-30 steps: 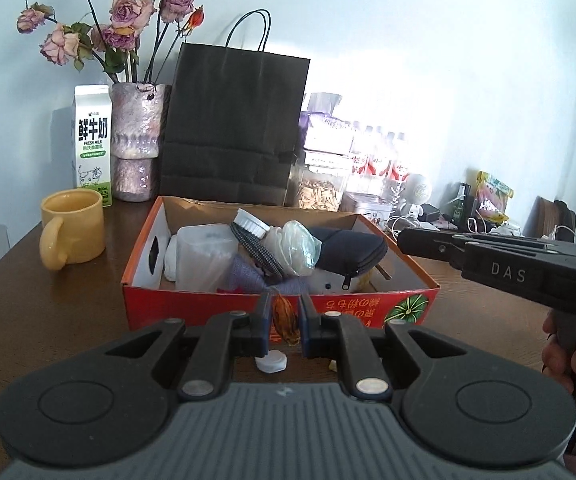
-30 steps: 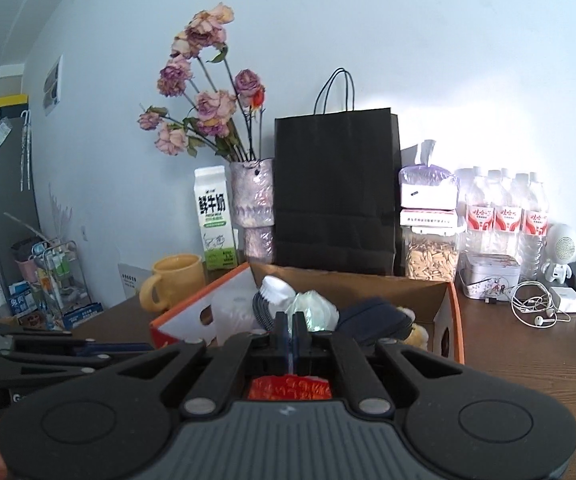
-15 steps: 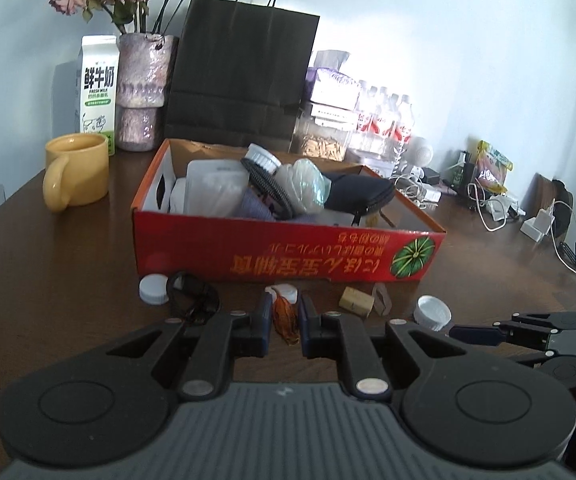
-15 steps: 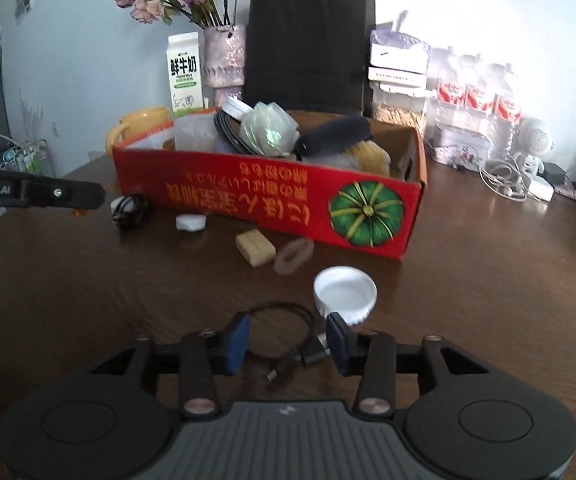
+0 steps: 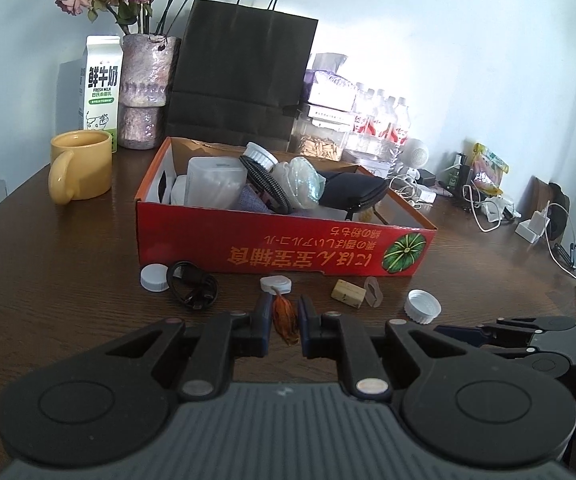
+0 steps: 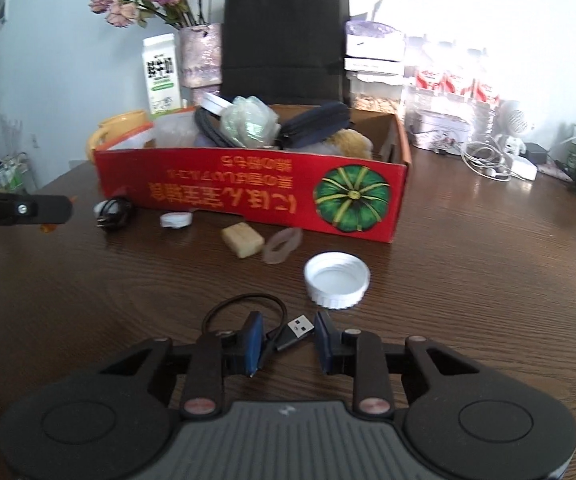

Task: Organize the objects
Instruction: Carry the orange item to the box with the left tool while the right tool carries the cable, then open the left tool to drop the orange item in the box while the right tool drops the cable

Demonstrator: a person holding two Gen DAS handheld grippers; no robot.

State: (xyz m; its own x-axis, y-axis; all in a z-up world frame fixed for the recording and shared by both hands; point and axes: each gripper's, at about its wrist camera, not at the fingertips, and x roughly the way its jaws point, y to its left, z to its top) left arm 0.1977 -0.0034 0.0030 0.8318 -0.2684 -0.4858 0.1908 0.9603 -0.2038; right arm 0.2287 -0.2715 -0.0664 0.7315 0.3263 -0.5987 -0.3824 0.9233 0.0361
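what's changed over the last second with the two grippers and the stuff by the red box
The right gripper dropped from above the red box to the table, opened, and its jaws have just been closing around the black USB cable, not yet pinching it. The left gripper stays shut on the orange tassel. Box contents and caps unmoved.

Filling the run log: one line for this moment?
left hand-held gripper: shut on orange tassel | right hand-held gripper: closing around USB cable, pads not touching | red box: behind

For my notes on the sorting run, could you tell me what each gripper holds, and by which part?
The left gripper pinches a small orange tassel around its middle. The right gripper straddles a USB cable; its jaws, just closing, aren't visibly pressing it.
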